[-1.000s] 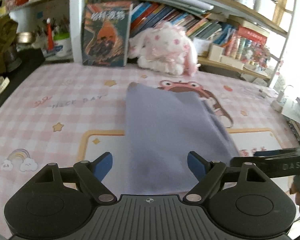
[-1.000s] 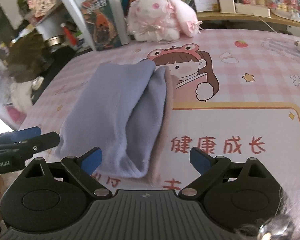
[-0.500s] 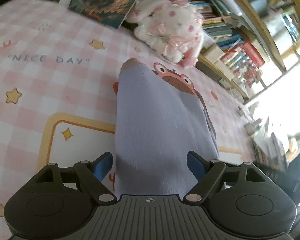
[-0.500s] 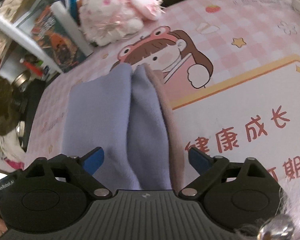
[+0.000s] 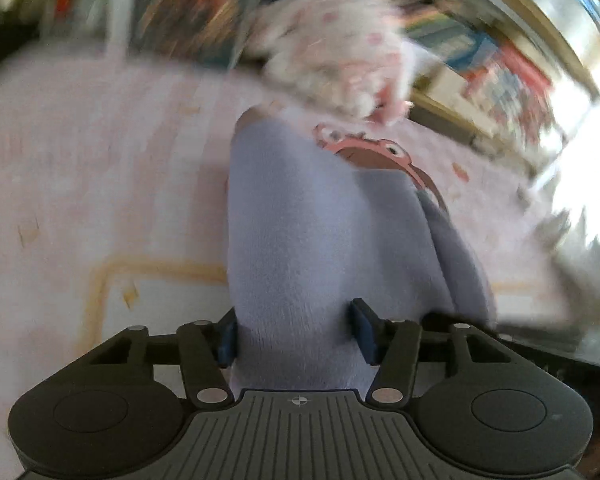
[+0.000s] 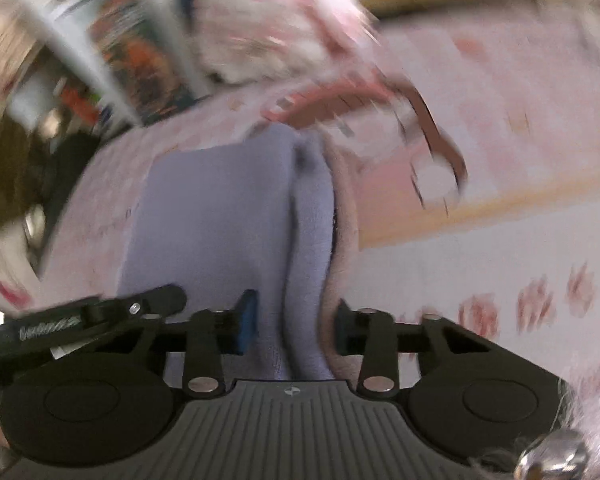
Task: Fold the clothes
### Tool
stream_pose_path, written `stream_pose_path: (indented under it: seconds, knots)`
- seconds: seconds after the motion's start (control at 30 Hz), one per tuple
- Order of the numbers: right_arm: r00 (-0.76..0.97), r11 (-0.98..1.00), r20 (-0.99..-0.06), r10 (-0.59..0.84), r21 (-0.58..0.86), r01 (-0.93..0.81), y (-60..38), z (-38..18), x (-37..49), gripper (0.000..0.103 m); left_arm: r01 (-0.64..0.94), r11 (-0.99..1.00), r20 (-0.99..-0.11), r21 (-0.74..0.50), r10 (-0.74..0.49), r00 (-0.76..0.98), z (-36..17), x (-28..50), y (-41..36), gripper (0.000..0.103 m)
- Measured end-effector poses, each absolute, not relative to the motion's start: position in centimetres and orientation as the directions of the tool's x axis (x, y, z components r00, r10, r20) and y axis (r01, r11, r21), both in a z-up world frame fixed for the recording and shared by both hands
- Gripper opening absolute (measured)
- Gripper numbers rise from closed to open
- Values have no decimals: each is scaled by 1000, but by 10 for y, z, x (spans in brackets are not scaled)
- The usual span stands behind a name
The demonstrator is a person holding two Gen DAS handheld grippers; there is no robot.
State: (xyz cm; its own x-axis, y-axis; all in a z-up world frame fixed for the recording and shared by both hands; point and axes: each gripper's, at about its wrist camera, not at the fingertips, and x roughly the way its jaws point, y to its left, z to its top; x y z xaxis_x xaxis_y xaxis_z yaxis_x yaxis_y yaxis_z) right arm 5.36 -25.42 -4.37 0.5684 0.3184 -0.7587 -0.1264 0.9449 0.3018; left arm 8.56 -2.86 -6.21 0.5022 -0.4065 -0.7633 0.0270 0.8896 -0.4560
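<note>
Both grippers, left (image 5: 294,330) and right (image 6: 296,326), are narrowed on the near edge of the folded lavender cloth (image 5: 324,232); plush toy (image 5: 332,52) ahead, blurred.

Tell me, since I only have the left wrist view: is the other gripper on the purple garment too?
Observer: Yes. In the right wrist view, the right gripper has a finger on either side of the garment's near edge. Blur hides whether it is pinching.
Operator: Is the garment purple all through?
Observer: No. A pink layer shows along its right edge.
Operator: Where does the left gripper sit from there?
Observer: The left gripper appears there as one black finger at the garment's near left corner, close beside the right gripper.
</note>
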Motion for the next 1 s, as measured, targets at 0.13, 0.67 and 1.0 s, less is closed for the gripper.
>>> stream_pose_path:
  seconds: [0.13, 0.67, 1.0]
  knots:
    - [564, 939, -754, 336, 312, -142, -257, -49, 52, 28, 43, 908, -771, -417, -379, 512, -57, 83, -31, 61]
    - [488, 855, -735, 472, 517, -47, -283, -65, 61, 39, 6, 877, -742, -481, -410, 531, -62, 77, -30, 52]
    - [625, 892, -648, 435, 406, -200, -275, -21, 27, 29, 116, 886, -658, -449, -416, 628, -27, 45, -37, 48]
